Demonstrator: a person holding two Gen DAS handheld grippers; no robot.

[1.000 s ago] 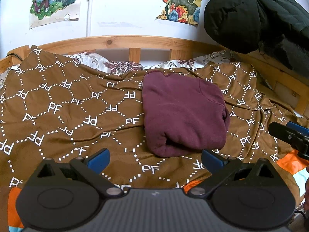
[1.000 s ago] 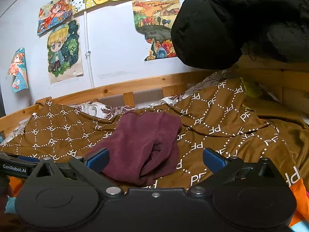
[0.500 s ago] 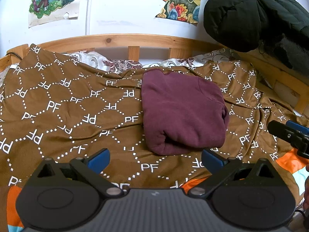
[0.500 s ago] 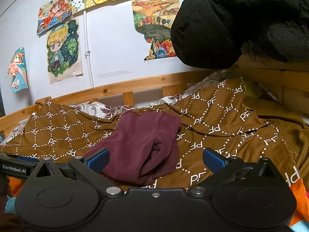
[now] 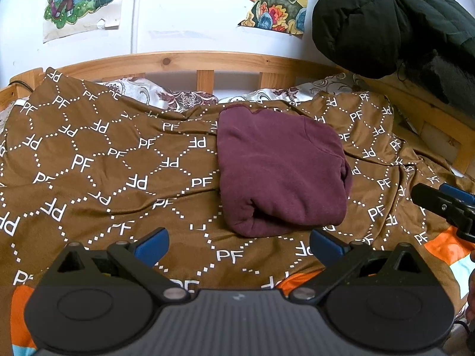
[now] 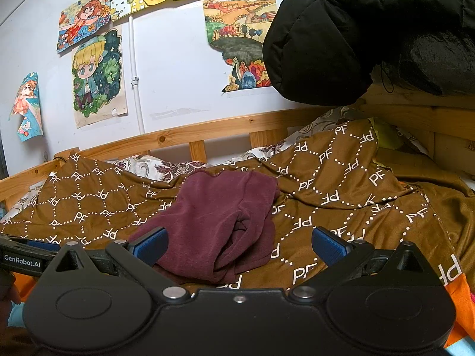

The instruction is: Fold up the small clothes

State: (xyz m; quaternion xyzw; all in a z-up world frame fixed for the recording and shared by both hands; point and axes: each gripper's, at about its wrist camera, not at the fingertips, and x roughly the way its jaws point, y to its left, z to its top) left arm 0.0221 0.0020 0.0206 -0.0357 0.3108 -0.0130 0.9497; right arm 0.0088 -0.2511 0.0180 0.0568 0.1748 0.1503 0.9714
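The folded maroon garment (image 5: pixel 282 175) looks like soft, matt fleecy cloth, while the brown PF-printed bedspread (image 5: pixel 98 172) under it has a smooth, faintly satiny sheen. The bed rail (image 5: pixel 190 60) is pale knotty wood (pine, by its look). Wall drawings (image 6: pixel 99 78) are curling matt paper. Both grippers (image 5: pixel 239 244) (image 6: pixel 239 244) show matt black plastic, ribbed blue pads (image 6: pixel 329 244) and shiny metal rivets
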